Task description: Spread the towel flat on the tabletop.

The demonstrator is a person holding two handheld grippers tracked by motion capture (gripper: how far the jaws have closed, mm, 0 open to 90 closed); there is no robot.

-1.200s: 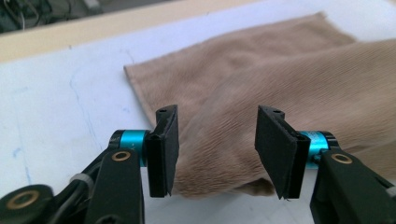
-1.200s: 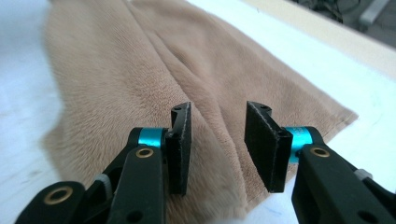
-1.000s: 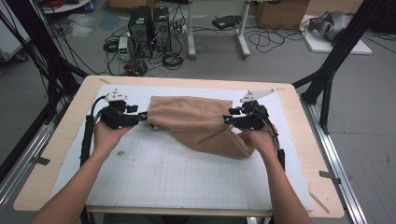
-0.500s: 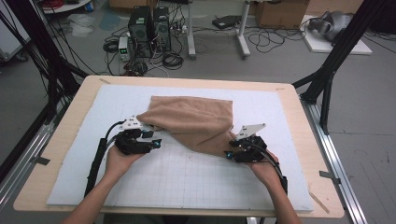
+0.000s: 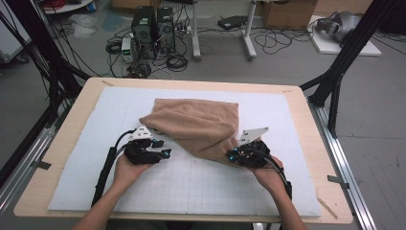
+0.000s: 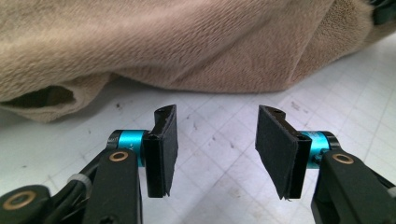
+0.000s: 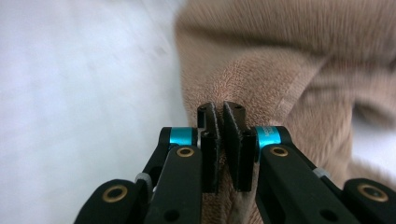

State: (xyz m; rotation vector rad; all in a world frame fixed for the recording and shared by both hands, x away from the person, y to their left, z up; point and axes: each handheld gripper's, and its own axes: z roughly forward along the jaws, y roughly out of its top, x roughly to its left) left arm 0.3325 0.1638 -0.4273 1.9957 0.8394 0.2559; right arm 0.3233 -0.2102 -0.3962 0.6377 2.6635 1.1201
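From the high view, my tan towel [image 5: 198, 125] lies bunched mid-mat on the white grid mat [image 5: 191, 191], my left gripper [image 5: 160, 152] at its near-left edge, my right gripper [image 5: 233, 154] at the near-right corner. Left gripper view: jaws apart, nothing between them, the towel's hem [image 6: 140, 84] just ahead. Right gripper view: jaws have just clamped onto a fold of towel [image 7: 261, 74]. I'd say we're mid-grab; next I need the left to nose forward and pinch that hem.
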